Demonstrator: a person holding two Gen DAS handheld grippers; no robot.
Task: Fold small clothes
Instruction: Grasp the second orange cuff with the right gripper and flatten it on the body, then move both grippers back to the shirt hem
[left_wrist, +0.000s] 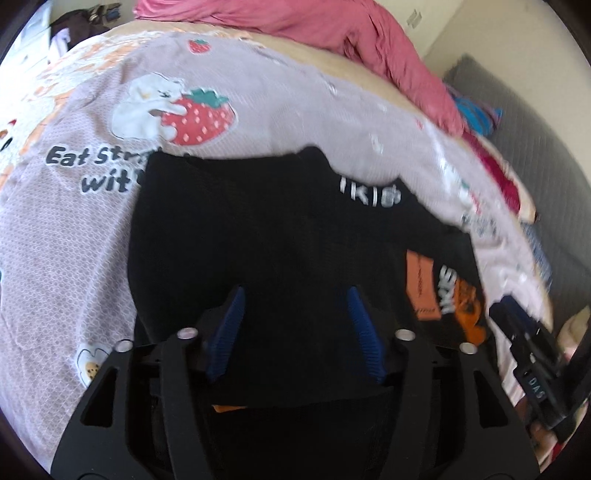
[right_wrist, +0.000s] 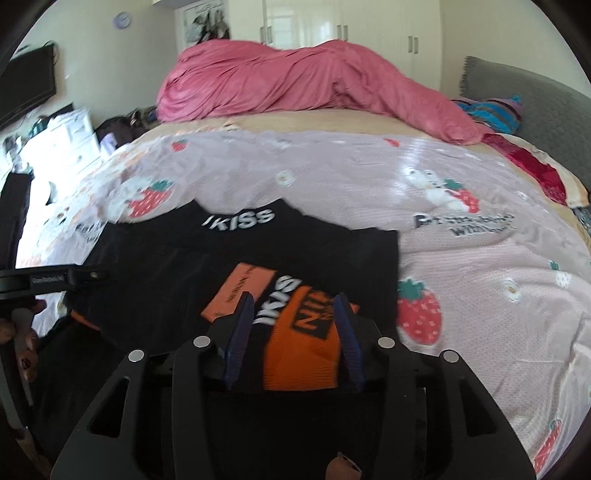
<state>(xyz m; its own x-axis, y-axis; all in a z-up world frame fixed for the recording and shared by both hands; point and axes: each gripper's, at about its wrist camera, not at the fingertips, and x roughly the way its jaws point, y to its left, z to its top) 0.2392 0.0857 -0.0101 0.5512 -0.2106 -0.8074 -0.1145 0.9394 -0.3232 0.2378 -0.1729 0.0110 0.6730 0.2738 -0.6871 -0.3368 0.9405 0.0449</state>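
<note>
A small black garment (left_wrist: 280, 229) with white "IKISS" lettering and orange patches lies on the strawberry-print bed sheet (left_wrist: 74, 240). It also shows in the right wrist view (right_wrist: 229, 254). My left gripper (left_wrist: 295, 291) is open, its blue fingers spread over the garment's near black part. My right gripper (right_wrist: 293, 299) is open, its fingers straddling the orange cuff (right_wrist: 299, 354) at the garment's near right edge. The right gripper shows at the lower right of the left wrist view (left_wrist: 532, 354). The left gripper shows at the left of the right wrist view (right_wrist: 55, 280).
A crumpled pink duvet (right_wrist: 295, 81) lies across the far side of the bed. A grey headboard (right_wrist: 535, 107) and striped pillow (right_wrist: 487, 110) are at the right. Cluttered furniture (right_wrist: 62, 136) and a wall TV (right_wrist: 26, 88) stand at the left.
</note>
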